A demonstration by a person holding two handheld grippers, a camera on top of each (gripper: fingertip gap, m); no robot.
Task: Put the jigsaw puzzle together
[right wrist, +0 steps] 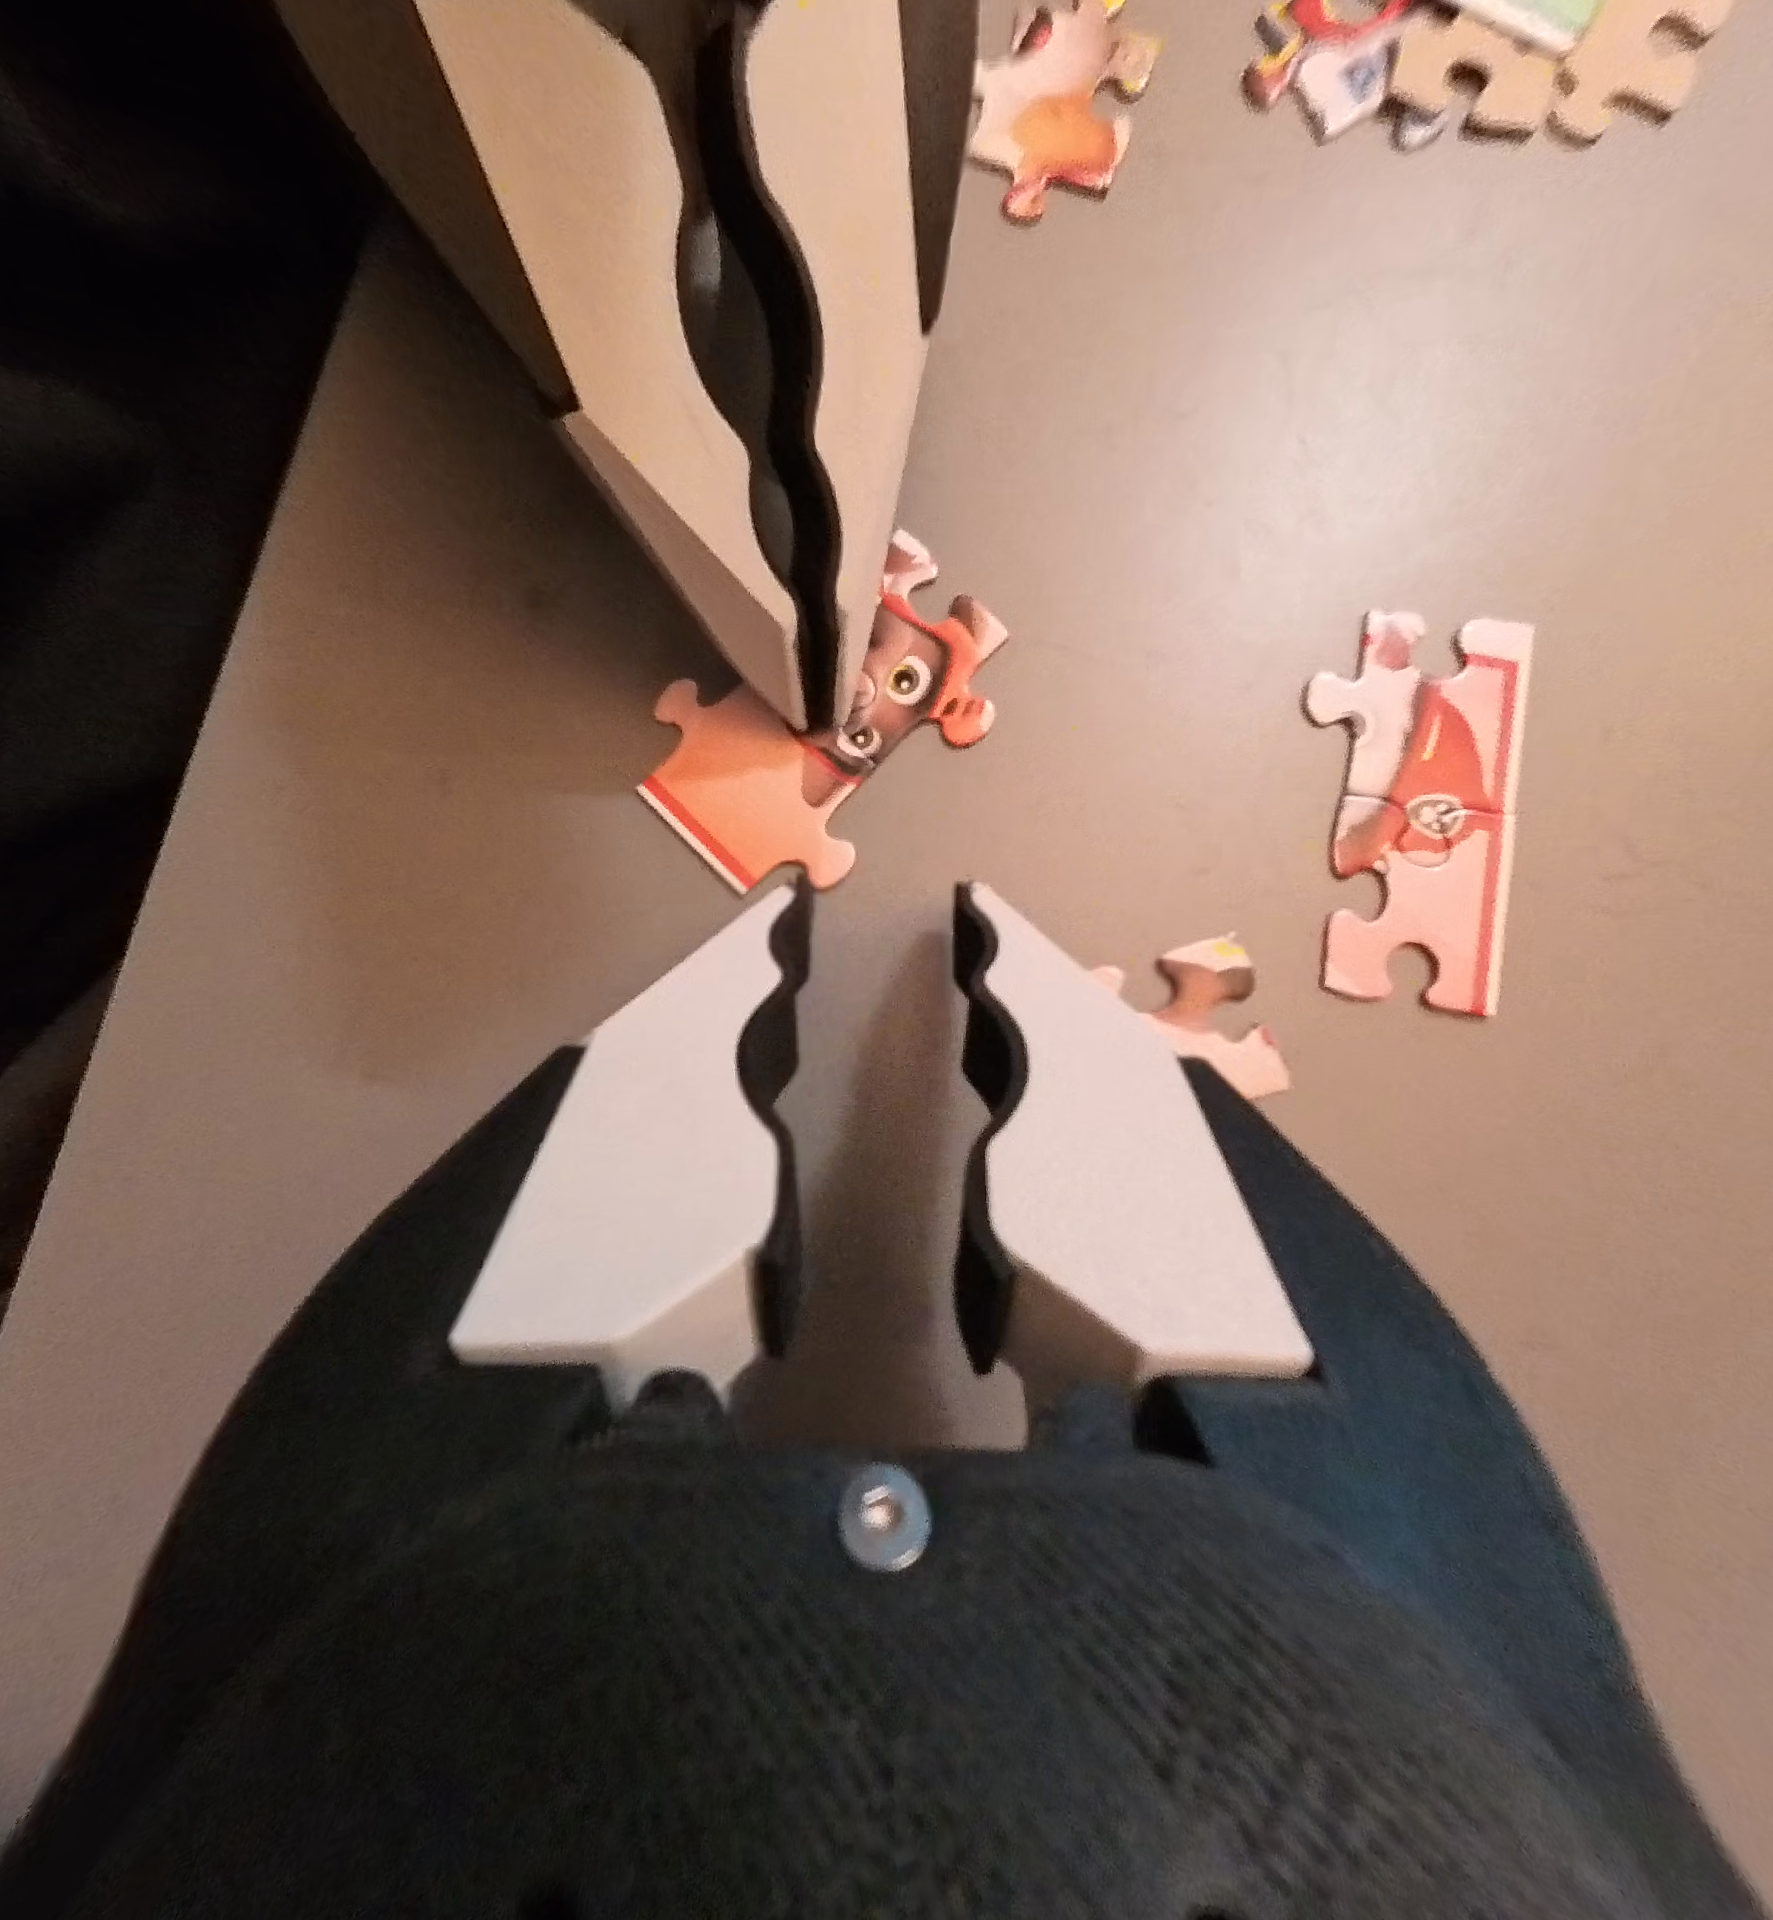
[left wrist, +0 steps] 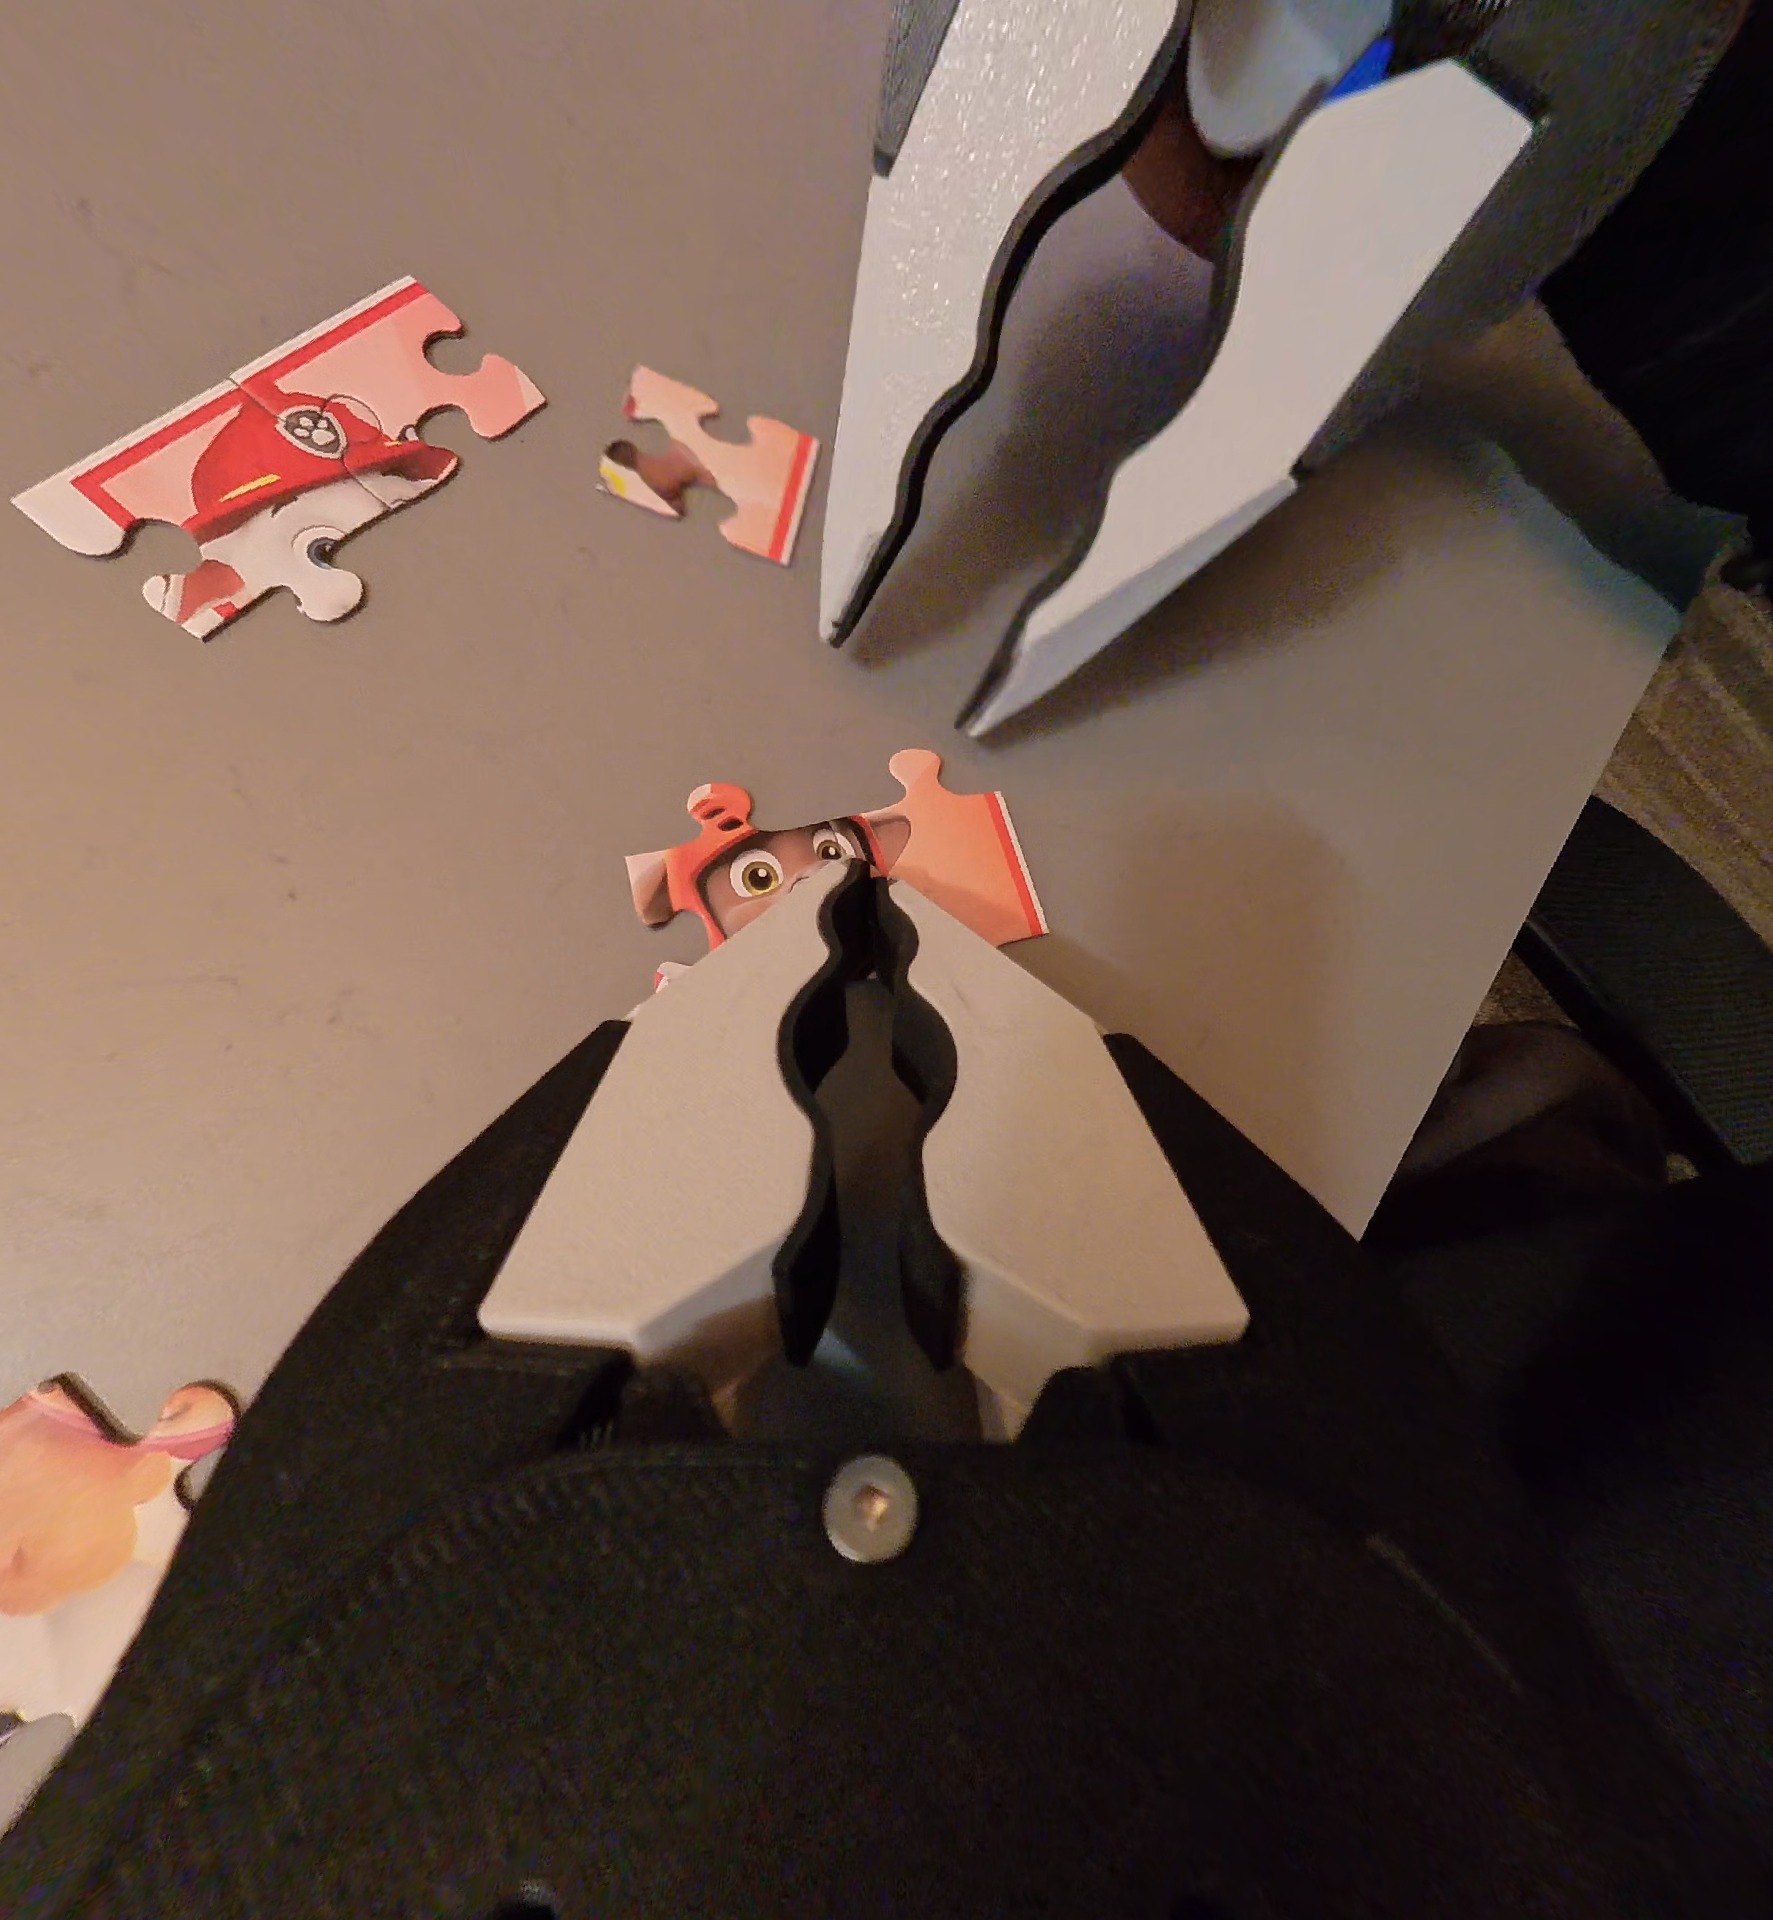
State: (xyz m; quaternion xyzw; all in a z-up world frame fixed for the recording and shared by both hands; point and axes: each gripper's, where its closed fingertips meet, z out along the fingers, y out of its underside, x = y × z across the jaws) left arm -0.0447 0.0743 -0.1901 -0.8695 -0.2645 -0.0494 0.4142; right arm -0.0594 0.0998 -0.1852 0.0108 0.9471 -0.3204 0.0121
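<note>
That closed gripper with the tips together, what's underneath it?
The left gripper, shut, has its tips down on two joined puzzle pieces showing a cartoon pup in an orange helmet. They lie flat on the grey table. The gripper hides the pieces' near part.

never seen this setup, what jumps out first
The left gripper, shut, presses its tips on joined puppy-face puzzle pieces near the grey table's edge. The right gripper hovers open just beyond them, with a red-hat pair and one loose piece farther off.
</note>
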